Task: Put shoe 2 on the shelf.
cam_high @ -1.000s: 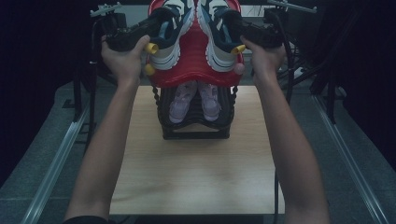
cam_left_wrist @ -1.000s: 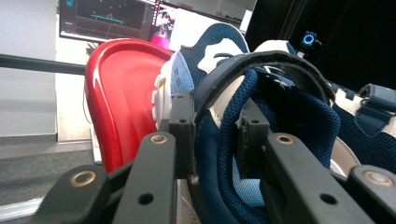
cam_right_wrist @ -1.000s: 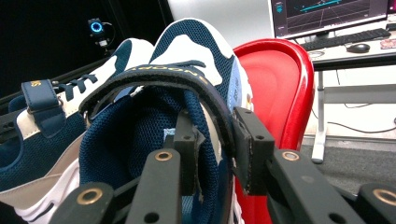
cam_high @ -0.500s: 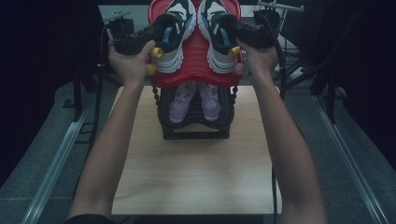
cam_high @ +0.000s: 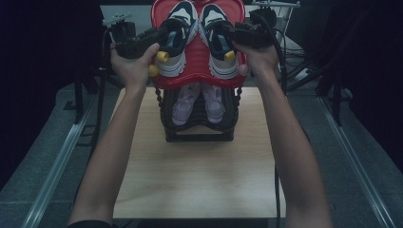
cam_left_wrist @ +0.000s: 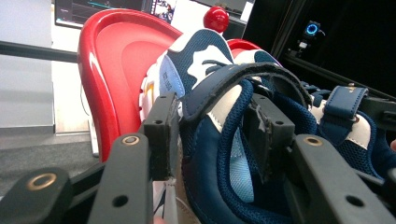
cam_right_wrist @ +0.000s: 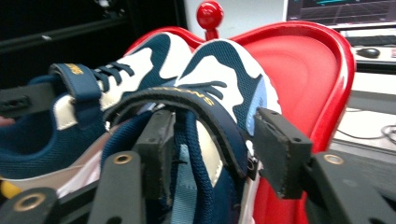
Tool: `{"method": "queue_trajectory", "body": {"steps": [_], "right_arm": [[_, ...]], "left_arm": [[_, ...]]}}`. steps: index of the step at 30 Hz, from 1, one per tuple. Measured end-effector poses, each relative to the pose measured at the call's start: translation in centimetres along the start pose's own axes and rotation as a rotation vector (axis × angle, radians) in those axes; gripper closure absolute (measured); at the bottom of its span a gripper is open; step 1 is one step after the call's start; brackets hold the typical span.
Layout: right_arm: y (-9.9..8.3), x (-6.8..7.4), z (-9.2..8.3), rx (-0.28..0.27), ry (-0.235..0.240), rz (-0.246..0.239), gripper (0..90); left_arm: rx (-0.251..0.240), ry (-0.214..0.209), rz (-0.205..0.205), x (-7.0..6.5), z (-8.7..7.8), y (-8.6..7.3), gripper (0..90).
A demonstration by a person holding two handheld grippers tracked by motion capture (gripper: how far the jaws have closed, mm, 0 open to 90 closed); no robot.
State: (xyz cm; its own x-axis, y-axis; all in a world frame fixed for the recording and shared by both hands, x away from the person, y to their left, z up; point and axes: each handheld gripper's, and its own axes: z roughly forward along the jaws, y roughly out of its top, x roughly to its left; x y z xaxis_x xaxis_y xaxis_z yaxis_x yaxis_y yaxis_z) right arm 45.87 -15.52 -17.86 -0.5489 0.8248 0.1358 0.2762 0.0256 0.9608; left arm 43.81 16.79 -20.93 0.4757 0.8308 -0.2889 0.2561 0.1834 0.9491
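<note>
left gripper [cam_left_wrist: 210, 135] fingers just opening (straddling left shoe [cam_left_wrist: 219, 116]) | right gripper [cam_right_wrist: 212, 149] likewise, right shoe [cam_right_wrist: 219, 84]

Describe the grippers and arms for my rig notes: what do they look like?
Both grippers, left gripper and right gripper, are black, with flat black jaws bearing brass-ringed holes, yellow knobs and black trailing cables. A grey plate tops each. Forearms are bare; a dark sleeve edge shows.

High view: dim, bluish, dark surroundings.
Gripper views: brighter, lit from behind; nearest jaws slightly soft.
</note>
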Motion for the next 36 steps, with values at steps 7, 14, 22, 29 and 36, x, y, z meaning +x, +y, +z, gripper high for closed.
{"method": "queue_trajectory", "body": {"steps": [7, 14, 22, 29, 36], "right_arm": [[0.1, 0.8, -0.6, -0.026, 0.041, -0.013, 38.7], [-0.1, 0.6, -1.9, -0.088, 0.093, 0.0, 39.3], [-0.6, 0.2, -3.4, -0.124, 0.123, -0.005, 40.1], [-1.2, -0.4, -4.4, -0.134, 0.126, -0.003, 40.7], [-2.0, -1.5, -5.5, -0.154, 0.12, 0.012, 41.3]], "left_arm": [[0.001, -0.031, 0.004, 0.3, -0.8, 0.2, 53.6], [-0.003, -0.058, 0.015, 0.9, -2.2, 0.5, 51.0], [0.008, -0.072, 0.024, 1.4, -3.3, 0.3, 50.1], [0.009, -0.075, 0.05, 1.4, -4.2, 0.4, 49.9], [-0.024, -0.051, 0.076, 1.1, -5.6, 0.6, 51.0]]}}
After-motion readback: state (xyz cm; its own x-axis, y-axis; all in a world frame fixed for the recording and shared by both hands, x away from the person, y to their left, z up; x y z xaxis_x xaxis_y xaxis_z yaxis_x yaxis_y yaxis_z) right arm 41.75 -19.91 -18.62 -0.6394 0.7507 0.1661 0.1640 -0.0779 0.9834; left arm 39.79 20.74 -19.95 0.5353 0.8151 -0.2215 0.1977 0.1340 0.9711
